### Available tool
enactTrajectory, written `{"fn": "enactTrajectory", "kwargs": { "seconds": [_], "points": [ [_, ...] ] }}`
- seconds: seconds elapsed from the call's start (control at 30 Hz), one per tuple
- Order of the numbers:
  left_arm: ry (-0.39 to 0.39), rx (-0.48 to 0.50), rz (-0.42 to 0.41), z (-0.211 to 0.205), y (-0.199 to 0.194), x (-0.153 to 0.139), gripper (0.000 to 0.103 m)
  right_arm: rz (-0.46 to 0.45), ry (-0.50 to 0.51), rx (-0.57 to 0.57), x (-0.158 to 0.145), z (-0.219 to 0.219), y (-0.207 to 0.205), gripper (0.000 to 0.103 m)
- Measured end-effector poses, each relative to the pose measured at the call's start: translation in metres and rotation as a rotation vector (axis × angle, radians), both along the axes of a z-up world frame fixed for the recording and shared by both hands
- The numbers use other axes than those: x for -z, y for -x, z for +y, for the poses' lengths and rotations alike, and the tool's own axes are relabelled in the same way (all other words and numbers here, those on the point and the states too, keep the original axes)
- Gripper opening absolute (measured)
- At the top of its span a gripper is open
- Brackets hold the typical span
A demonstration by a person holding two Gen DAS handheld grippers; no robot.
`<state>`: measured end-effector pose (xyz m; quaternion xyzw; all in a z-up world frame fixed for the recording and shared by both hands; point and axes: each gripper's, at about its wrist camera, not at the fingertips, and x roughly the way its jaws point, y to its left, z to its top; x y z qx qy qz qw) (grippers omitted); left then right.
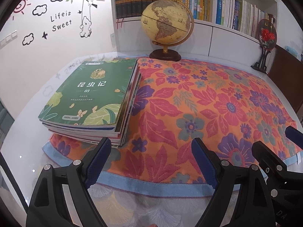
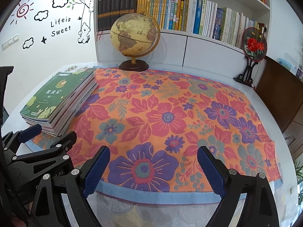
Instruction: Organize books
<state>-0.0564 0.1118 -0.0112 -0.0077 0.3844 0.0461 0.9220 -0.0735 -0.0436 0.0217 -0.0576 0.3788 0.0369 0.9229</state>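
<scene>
Orange terry cloth, printed with red and purple flowers and edged in blue, covered most of the white surface (image 2: 251,92) as the floral towel (image 2: 161,102) lay spread flat. A stack of books (image 1: 90,102), topped by a green cover with a small owl-like creature and Chinese title, sat on the towel's far-left corner, its edges slightly fanned.

The left gripper (image 1: 151,151) hung low over the towel's near hem with its blue-padded fingers (image 1: 103,155) spread wide and holding nothing; the left finger's tip stood just in front of the stack's near corner. The right gripper (image 2: 153,159) likewise hovered over the near hem, fingers wide apart and empty, well apart from the stack.

The left wrist view showed the title cover large and readable, and caught the right gripper's fingers at its right edge. The right wrist view showed the stack (image 2: 58,104) smaller and farther left, the left gripper (image 2: 55,135) beside it at lower left, and more of the towel's right border.

Behind the towel stood a tan globe (image 2: 133,36) on a dark wooden base, a round embroidered fan (image 2: 253,45) on a black stand, and a white bookshelf (image 2: 189,9) packed with upright volumes. Wall decals (image 1: 60,20) reading "Life is Sweet" marked the left wall.
</scene>
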Motion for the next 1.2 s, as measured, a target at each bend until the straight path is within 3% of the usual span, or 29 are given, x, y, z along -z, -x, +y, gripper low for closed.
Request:
{"fn": "enactTrajectory", "kwargs": {
  "seconds": [1.2],
  "points": [
    [-0.01,0.015,0.027,-0.011,-0.001,0.005,0.086,0.032,-0.006,0.04,0.008,-0.011,-0.002,0.092]
  ]
}}
